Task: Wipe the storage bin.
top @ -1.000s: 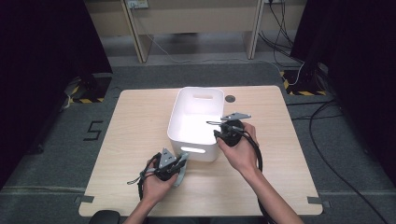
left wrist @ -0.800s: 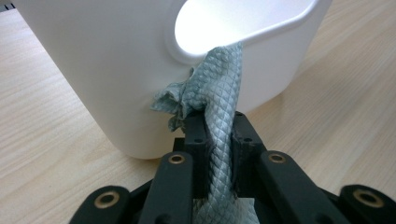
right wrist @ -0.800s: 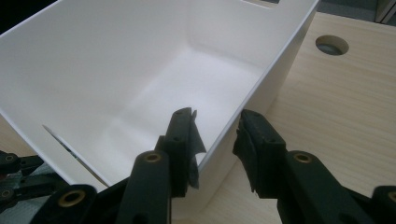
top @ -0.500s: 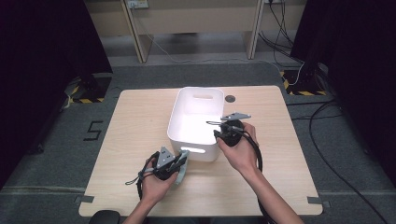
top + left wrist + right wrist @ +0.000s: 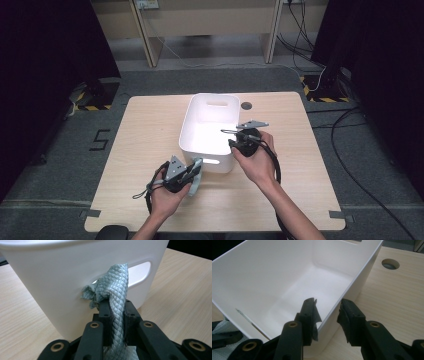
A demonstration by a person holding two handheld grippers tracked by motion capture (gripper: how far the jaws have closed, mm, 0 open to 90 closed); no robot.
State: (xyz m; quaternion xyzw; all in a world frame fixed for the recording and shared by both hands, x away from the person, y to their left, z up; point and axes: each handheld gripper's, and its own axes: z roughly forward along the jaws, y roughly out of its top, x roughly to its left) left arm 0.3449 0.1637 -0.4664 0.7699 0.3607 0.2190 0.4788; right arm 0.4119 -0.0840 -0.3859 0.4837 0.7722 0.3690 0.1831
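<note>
A white plastic bin (image 5: 215,96) with handle slots stands mid-table. My left gripper (image 5: 196,169) is just outside its near wall, shut on a grey-green quilted cloth (image 5: 193,184). In the left gripper view the cloth (image 5: 115,287) bunches up out of the closed left gripper (image 5: 117,312) against the bin's wall (image 5: 57,277), next to the handle slot. My right gripper (image 5: 232,141) is open and straddles the bin's right wall near the front corner. In the right gripper view one jaw is inside the bin (image 5: 262,285), the other outside, and the right gripper (image 5: 327,308) does not pinch the rim.
The wooden table (image 5: 150,130) has bare wood left and right of the bin. A round cable hole (image 5: 246,105) lies behind the bin's right corner. Dark curtains flank the table, and cables (image 5: 350,150) run over the floor at the right.
The left gripper with the cloth has edged slightly toward the bin's near wall. The right gripper and the bin have stayed where they were.
</note>
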